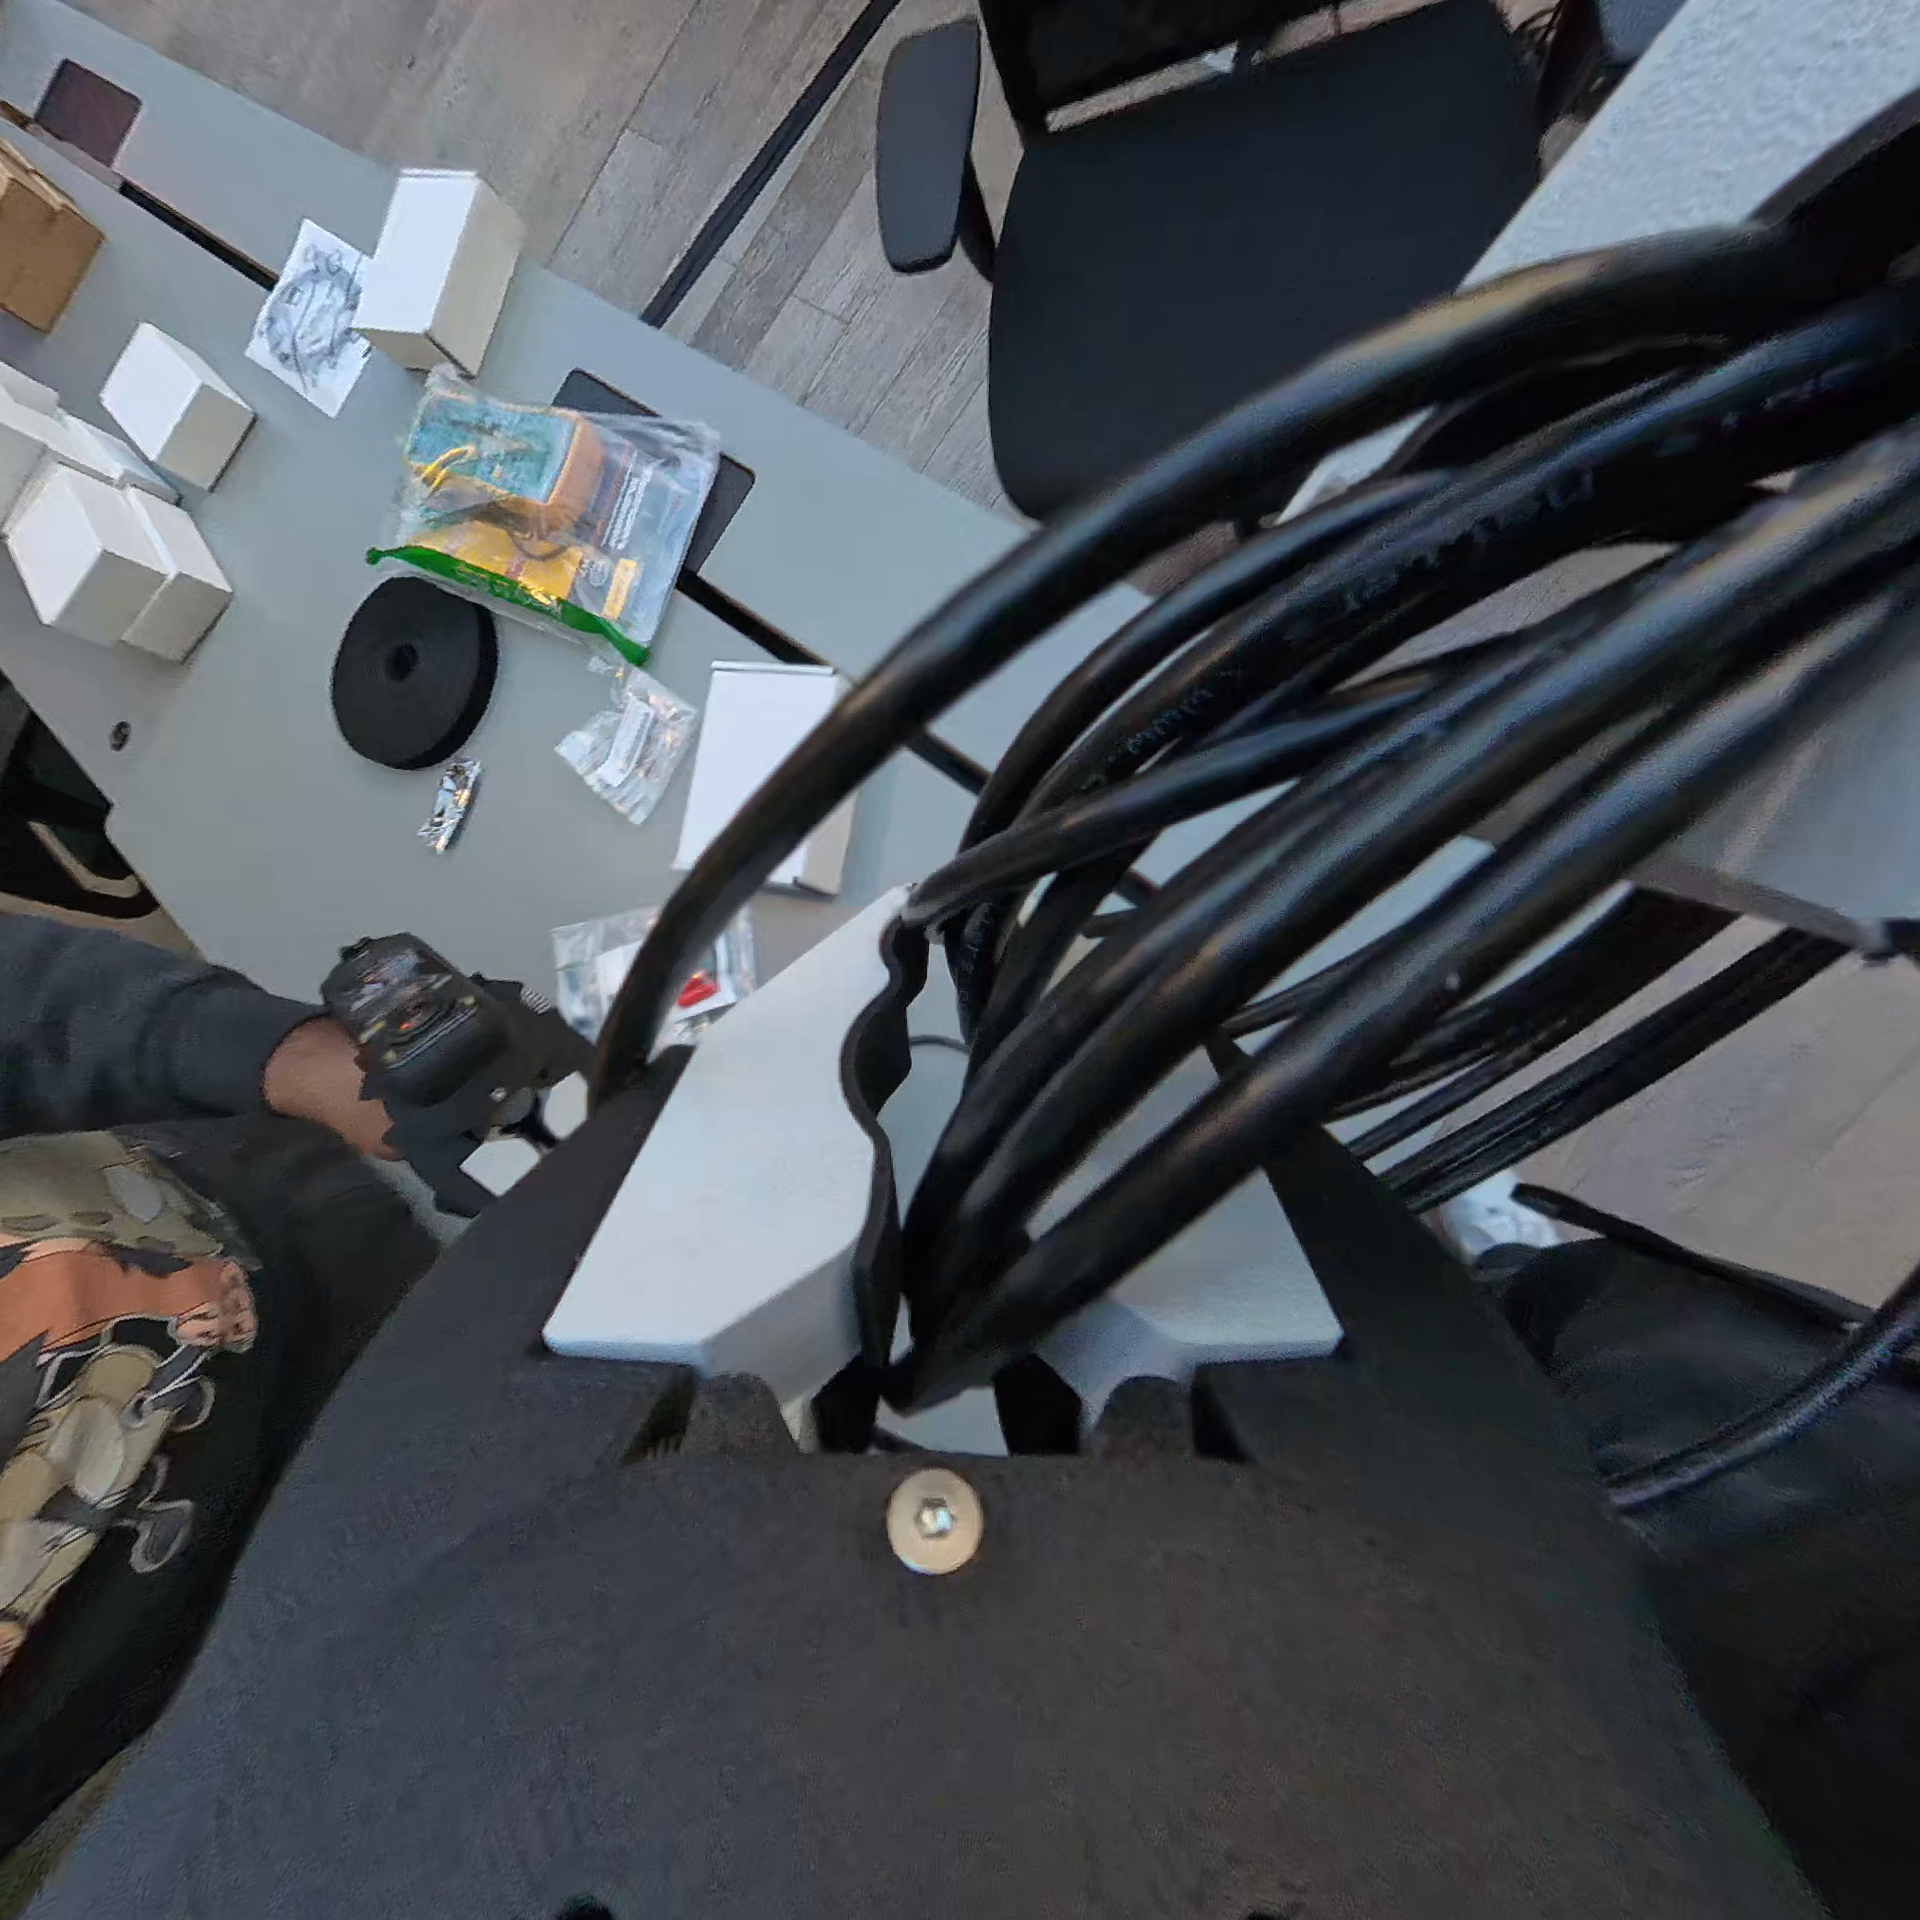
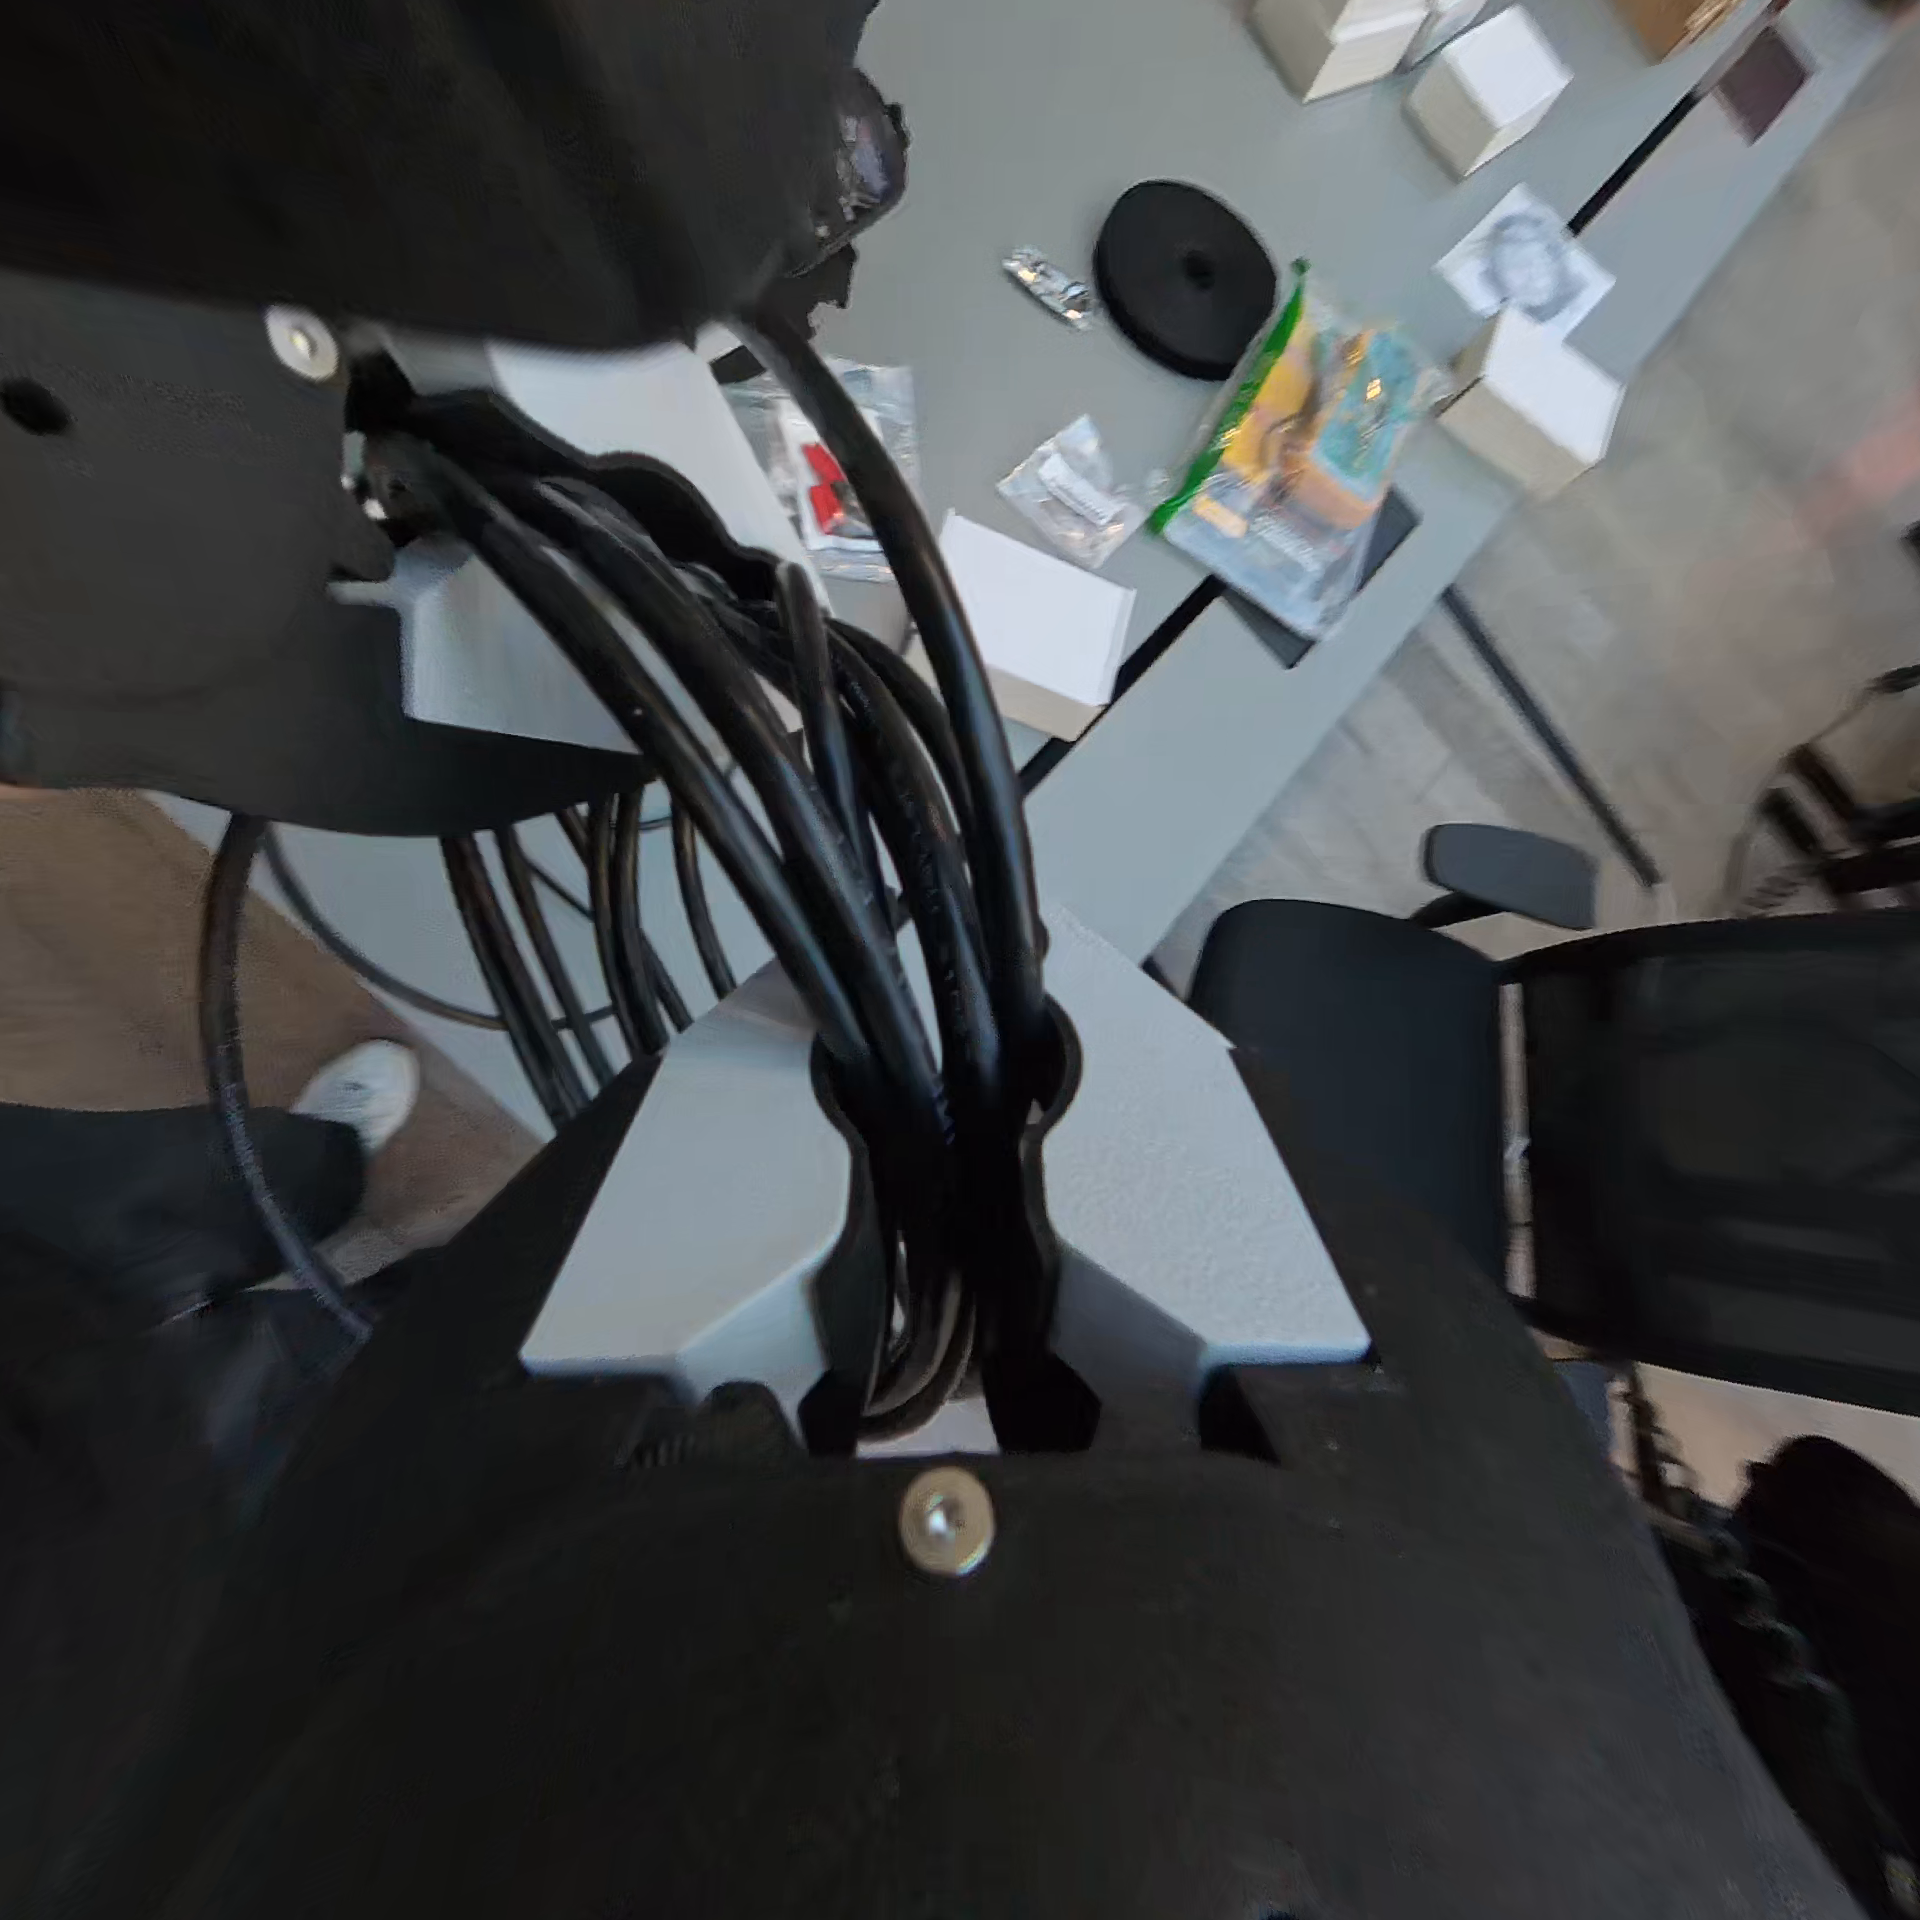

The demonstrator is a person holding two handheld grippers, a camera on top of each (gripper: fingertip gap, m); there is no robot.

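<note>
1. Left gripper (image 1: 935, 1226) is squeezing down on a coiled bundle of black cable (image 1: 1299, 831), fingers nearly together with several strands bunched between the pads. Held up in the air, well above the grey table (image 1: 260, 810).
2. Right gripper (image 2: 951, 1174) is clamping the same cable bundle (image 2: 883, 831) further along the loop, jaws narrowed tight around the strands.
3. Handling guess: rubbery jacket, so it's probably gripping fine, but the coil is looking springy and floppy. One loose strand (image 2: 234, 1091) is already dangling off to the side.
4. Not fragile, moderate weight I'd say. Best hold is where all the loops are crossing together, not a single strand.
5. Below: a black tape roll (image 1: 414, 672), a bagged yellow package (image 1: 551, 499), white boxes (image 1: 114, 566), an office chair (image 1: 1247, 260).
</note>
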